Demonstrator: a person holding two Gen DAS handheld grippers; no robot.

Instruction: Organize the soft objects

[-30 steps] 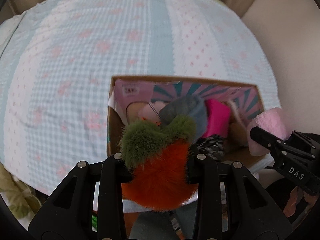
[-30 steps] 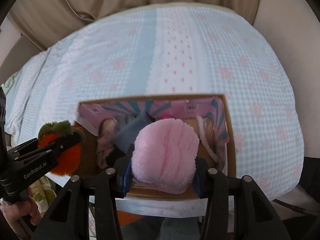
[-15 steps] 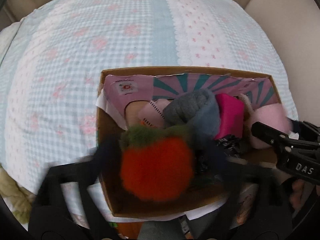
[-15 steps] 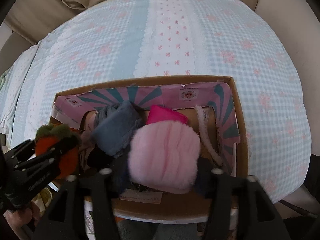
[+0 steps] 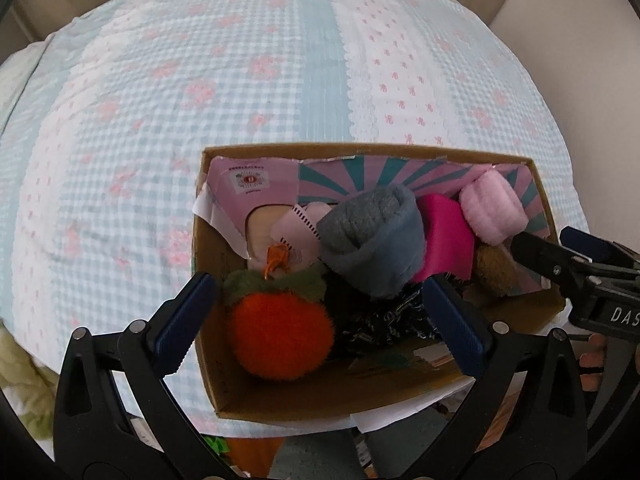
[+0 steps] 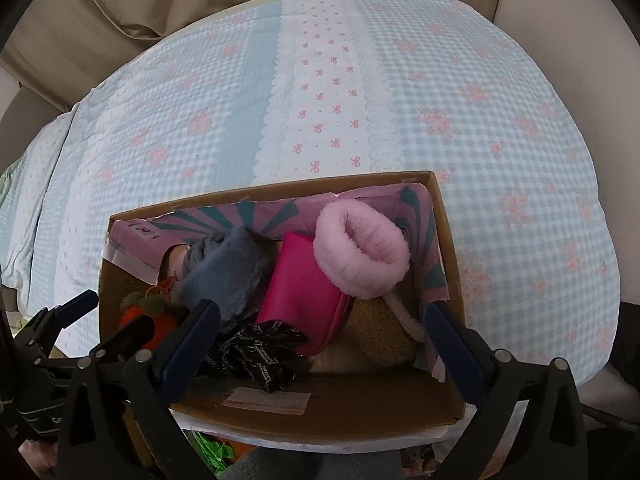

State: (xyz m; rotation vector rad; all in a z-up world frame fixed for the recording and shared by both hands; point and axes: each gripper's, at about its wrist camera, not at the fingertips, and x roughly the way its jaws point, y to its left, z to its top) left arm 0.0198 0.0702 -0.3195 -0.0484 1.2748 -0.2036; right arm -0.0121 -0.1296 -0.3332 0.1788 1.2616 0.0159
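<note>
A cardboard box (image 5: 208, 360) (image 6: 320, 416) with a pink and teal lining stands on the bed's near edge. In it lie an orange furry plush with a green top (image 5: 280, 332) (image 6: 152, 316), a grey-blue fleece roll (image 5: 376, 236) (image 6: 224, 272), a magenta pouch (image 5: 444, 244) (image 6: 304, 304), a pink fluffy ring (image 5: 492, 212) (image 6: 360, 252), a brown fuzzy item (image 6: 380, 336) and a black patterned item (image 6: 256, 356). My left gripper (image 5: 316, 328) is open over the orange plush, not touching it. My right gripper (image 6: 320, 336) is open and empty over the box.
A light blue checked quilt with pink flowers (image 5: 200, 100) (image 6: 500, 120) covers the bed behind the box. A beige padded surround (image 6: 140, 0) runs along the back. Green and orange things (image 6: 212, 452) show below the bed's edge.
Both grippers opened. The orange plush dropped from my left gripper into the box's near left corner. The pink fluffy ring dropped from my right gripper into the box's far right.
</note>
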